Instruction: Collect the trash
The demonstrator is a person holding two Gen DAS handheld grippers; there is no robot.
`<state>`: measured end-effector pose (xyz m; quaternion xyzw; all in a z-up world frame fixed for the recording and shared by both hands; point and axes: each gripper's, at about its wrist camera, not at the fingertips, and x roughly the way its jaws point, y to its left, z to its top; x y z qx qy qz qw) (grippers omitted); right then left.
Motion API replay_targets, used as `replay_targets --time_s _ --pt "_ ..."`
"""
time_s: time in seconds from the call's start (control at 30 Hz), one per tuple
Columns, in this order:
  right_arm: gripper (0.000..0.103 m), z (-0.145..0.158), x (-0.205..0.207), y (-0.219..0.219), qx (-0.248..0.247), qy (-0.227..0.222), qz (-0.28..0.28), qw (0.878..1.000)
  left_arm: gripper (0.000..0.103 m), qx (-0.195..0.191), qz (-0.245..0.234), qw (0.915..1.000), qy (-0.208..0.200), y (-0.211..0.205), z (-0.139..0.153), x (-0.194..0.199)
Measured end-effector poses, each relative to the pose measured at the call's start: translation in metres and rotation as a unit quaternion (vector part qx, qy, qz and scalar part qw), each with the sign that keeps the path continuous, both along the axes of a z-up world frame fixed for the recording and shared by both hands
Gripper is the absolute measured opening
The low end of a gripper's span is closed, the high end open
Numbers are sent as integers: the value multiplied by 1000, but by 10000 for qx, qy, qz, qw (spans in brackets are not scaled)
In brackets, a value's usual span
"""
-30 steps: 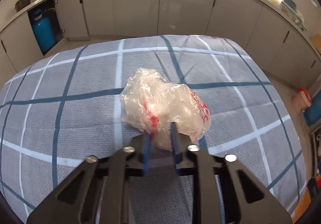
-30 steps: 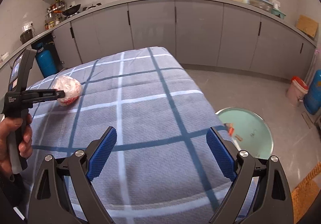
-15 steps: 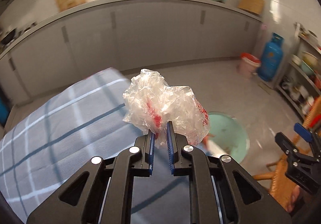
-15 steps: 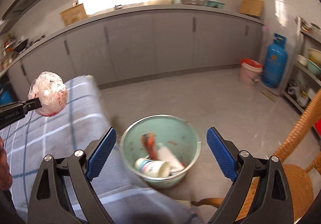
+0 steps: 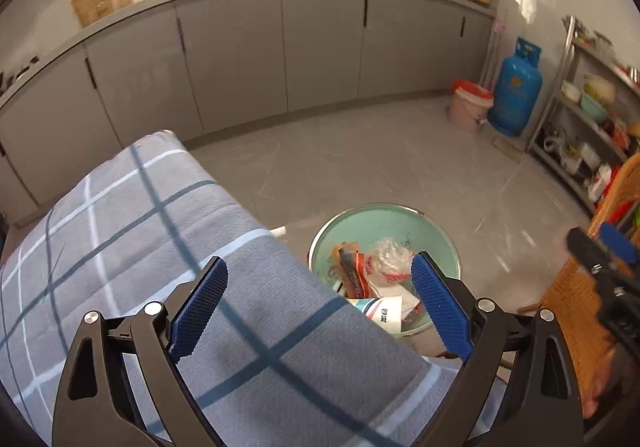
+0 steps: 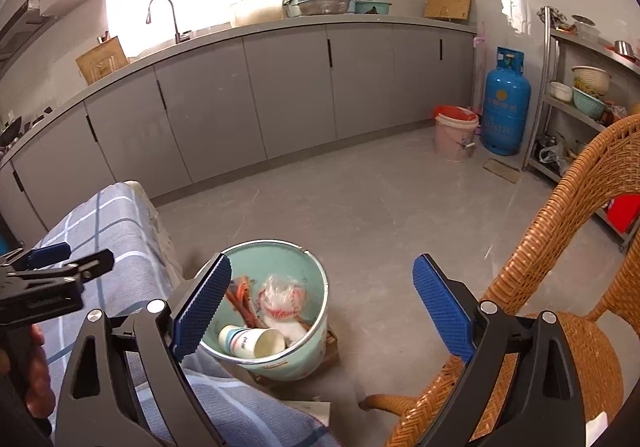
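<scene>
Crumpled clear plastic, the bag (image 6: pixel 282 299), lies inside the green bucket (image 6: pixel 316 279) on the floor, on top of a paper cup (image 6: pixel 252 341) and wrappers. The left gripper (image 5: pixel 318 307) hangs above the corner of the checked cloth (image 5: pixel 120 231), its jaws opening with nothing between them. The right gripper (image 6: pixel 320 307) is spread wide and empty, just beside the wicker chair (image 6: pixel 560 287). Risks from here, as I judge them: the light bag could spring back up over the rim, a swinging gripper could clip the bucket or chair, and the cloth's overhanging corner could snag a finger.
</scene>
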<state>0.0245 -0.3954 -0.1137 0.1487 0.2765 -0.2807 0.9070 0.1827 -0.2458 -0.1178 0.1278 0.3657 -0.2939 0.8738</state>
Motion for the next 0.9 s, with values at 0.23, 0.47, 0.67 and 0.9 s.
replay_targets --time_s 0.23,0.47,0.67,0.9 --pt "96 45 7 54 -371 -341 481 9976 95 -105 226 9990 -380 37 40 -25" --pt "96 78 -8 81 -698 -542 601 9943 95 -356 171 9959 -818 62 77 -52" --pt "96 92 -21 95 -832 -652 628 9924 96 -489 173 9942 -945 73 95 -66" --pt "98 102 -35 102 -946 -753 613 9908 96 -585 215 9925 -1050 82 106 -79"
